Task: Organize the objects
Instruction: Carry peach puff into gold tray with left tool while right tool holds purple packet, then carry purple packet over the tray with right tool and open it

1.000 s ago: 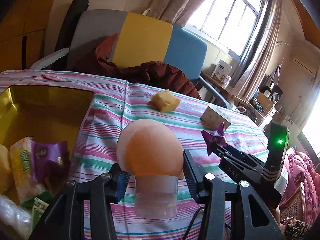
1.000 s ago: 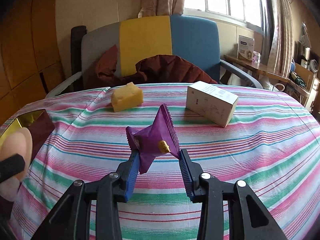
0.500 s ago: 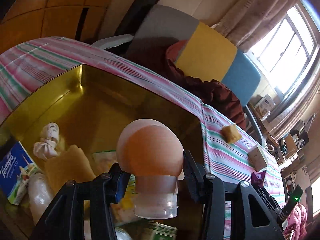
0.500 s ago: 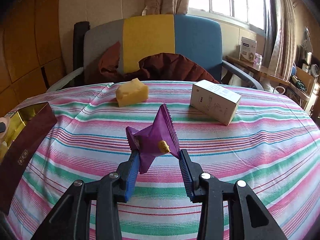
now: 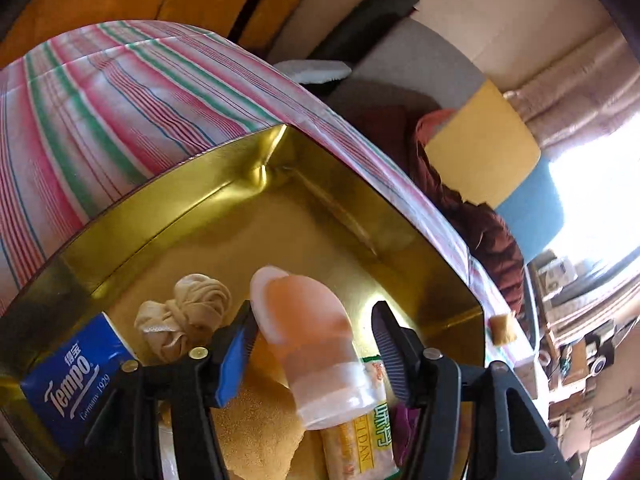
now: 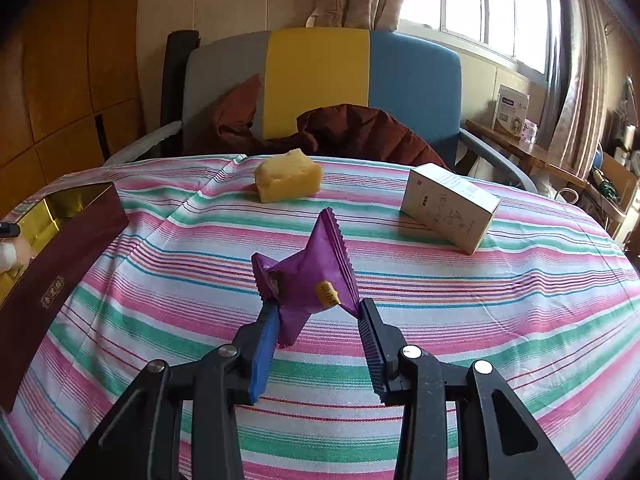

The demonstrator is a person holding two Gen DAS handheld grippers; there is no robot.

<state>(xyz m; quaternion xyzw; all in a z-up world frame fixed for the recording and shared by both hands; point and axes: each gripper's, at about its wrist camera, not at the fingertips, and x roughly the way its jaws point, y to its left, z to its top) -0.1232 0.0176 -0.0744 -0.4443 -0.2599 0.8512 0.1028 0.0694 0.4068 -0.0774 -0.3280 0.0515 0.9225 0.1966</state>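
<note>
Jaws of our left gripper (image 5: 314,342) have just opened, dropping the peach bottle (image 5: 310,344) into the gold box (image 5: 168,216); our right gripper (image 6: 316,330) clamps the purple packet (image 6: 308,280) for boxing.

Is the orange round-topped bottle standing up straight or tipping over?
Tipping. The orange bottle leans with its round top to the upper left, between the just-opened jaws of the left gripper, above the gold box.
</note>
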